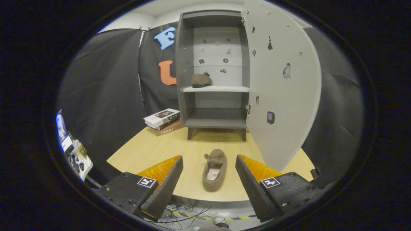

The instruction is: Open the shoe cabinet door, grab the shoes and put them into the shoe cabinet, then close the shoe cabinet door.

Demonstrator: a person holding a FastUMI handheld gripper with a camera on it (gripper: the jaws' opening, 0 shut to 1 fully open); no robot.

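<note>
With cabinet door (282, 83) swung open and one shoe (201, 80) shelved, second-shoe pickup next: gripper (209, 162) spread wide, empty, straddling slipper (214, 170) on near table (144, 150); needs lowering, closing across its sides.

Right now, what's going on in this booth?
The shoe cabinet stands with its door swung open, and one brown slipper already sits on the middle shelf. The second slipper lies on the wooden table, between the fingers of the hand-held gripper, which is open and not touching it. Books are stacked beside the cabinet.
</note>
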